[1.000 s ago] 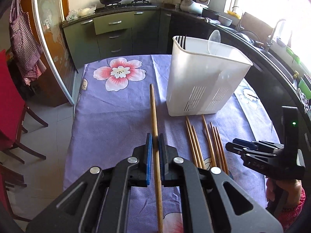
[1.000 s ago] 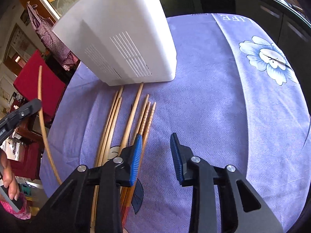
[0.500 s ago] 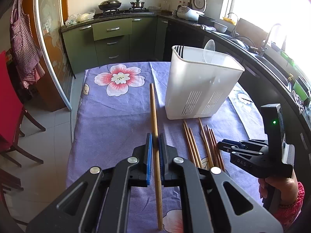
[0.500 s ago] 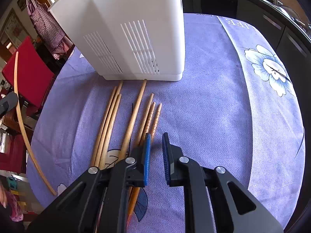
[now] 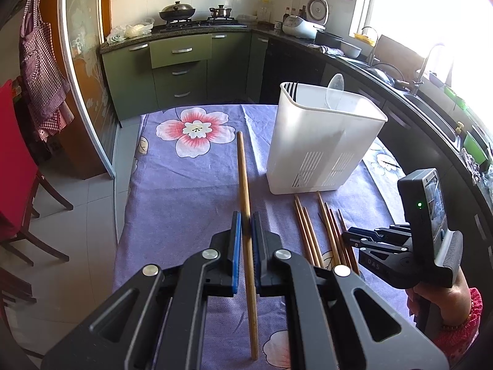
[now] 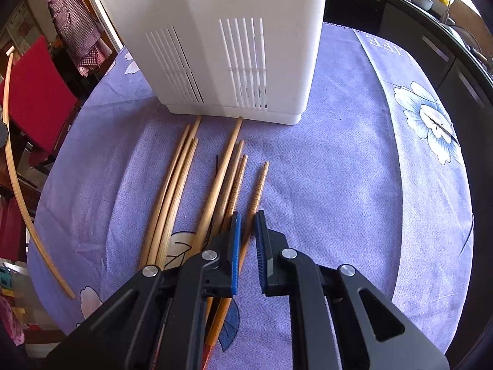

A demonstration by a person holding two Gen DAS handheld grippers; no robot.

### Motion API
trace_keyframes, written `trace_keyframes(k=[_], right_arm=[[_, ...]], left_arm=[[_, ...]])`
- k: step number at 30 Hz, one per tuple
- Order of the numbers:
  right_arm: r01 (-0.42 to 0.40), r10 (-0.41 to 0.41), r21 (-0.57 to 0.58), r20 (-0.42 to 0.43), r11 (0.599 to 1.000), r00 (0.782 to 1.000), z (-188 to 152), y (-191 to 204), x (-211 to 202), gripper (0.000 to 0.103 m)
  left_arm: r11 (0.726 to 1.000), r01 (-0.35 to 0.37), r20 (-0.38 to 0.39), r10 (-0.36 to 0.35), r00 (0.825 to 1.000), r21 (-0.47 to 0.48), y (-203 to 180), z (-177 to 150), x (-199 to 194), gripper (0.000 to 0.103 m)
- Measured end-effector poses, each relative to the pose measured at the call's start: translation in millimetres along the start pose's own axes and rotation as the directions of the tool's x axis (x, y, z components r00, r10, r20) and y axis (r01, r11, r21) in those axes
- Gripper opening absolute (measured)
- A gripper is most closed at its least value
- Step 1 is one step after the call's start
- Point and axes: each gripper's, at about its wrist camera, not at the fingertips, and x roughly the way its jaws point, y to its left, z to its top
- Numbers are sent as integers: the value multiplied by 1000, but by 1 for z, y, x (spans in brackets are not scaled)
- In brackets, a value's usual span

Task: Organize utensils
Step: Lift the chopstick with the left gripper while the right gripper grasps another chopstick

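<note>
My left gripper (image 5: pixel 245 220) is shut on a long wooden chopstick (image 5: pixel 243 166) and holds it above the purple flowered tablecloth (image 5: pixel 185 191); the same chopstick shows at the left edge of the right wrist view (image 6: pixel 12 151). A white slotted utensil holder (image 5: pixel 320 141) stands on the table with a fork and a clear spoon inside. Several wooden chopsticks (image 6: pixel 185 185) lie in front of the holder (image 6: pixel 222 40). My right gripper (image 6: pixel 246 225) is low over the rightmost chopstick (image 6: pixel 257 191), jaws narrowed to a small gap around it; whether they grip it is unclear.
Green kitchen cabinets (image 5: pixel 181 71) and a dark counter with a sink (image 5: pixel 416 92) ring the table. A red chair (image 5: pixel 15 166) stands at the left. The tablecloth's right edge (image 6: pixel 431 154) drops off near the counter.
My right gripper has moved forward and lower over the chopsticks, and its jaws have narrowed from wide open to a small gap. My left gripper has lifted its chopstick higher.
</note>
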Motion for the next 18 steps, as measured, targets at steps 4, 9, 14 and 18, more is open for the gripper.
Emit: trace_keyframes(k=[4,9,14,18], right_arm=[[9,-9,-16,5,1000,1000,-1,1,1,9],[-34,32,26,53,999,998,-5,-8,-12,7],[-94,83,58,169,994,982,-9,-30,-60,7],[-130,105,72,288,989,952,-18,-42,-105,7]], left_arm=[[1000,0,0,0,1000,5,0,-1,-1,7],[1000,1,-1,-1,1000,8,0,0,-2,7],[1000,6,5,-6,1000,17,-2,0,-6,7],[1000,12,20,-12,1000,27,-4,1,-13,7]])
